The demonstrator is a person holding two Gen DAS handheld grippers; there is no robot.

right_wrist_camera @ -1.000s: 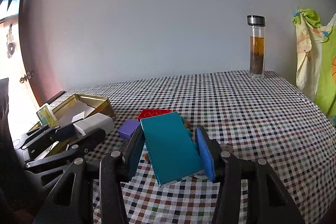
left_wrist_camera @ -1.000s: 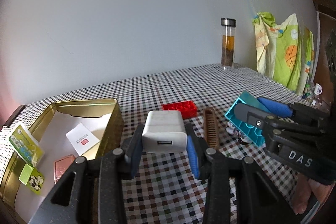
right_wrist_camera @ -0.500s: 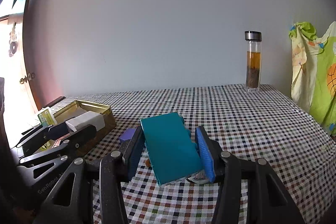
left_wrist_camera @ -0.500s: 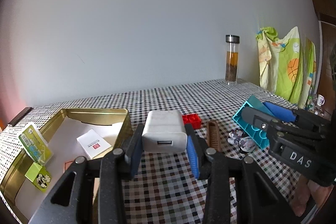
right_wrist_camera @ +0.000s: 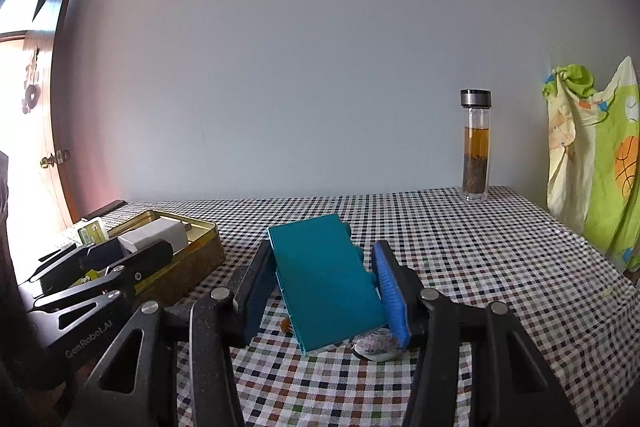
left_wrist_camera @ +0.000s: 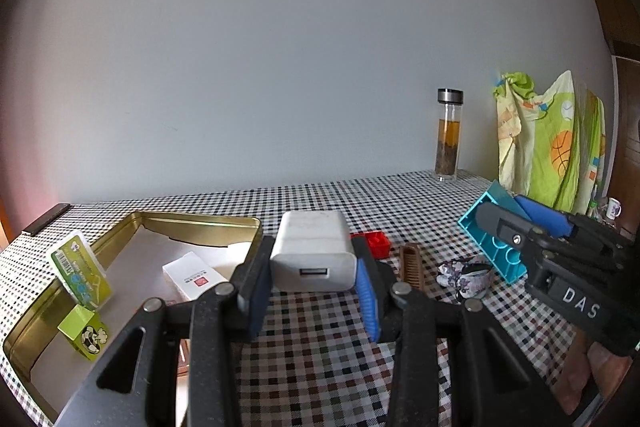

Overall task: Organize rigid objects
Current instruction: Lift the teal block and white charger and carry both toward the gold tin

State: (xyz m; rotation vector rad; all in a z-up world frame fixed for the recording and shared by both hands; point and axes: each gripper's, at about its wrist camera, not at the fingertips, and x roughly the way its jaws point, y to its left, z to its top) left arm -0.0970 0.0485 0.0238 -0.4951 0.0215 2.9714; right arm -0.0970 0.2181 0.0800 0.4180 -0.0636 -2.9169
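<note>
I read "DAS" on the right gripper [left_wrist_camera: 516,223] body and "GenRobot.AI" on the left gripper [right_wrist_camera: 132,247]. My left jaws pinch a white USB charger [left_wrist_camera: 313,254], port facing back, beside the gold tin [left_wrist_camera: 200,223]. My right jaws pinch a teal studded building plate [right_wrist_camera: 328,279] above the checkered tabletop [right_wrist_camera: 480,259].

The counter [left_wrist_camera: 320,355] wears a small black, white and brown check. On it sit a gold tin [left_wrist_camera: 192,223], a red brick [left_wrist_camera: 378,243] and a brown comb [left_wrist_camera: 412,263]. The charger [left_wrist_camera: 312,251] is white, the block [right_wrist_camera: 328,279] teal, and the hanging cloth [left_wrist_camera: 552,139] lime green with an orange basketball print.
</note>
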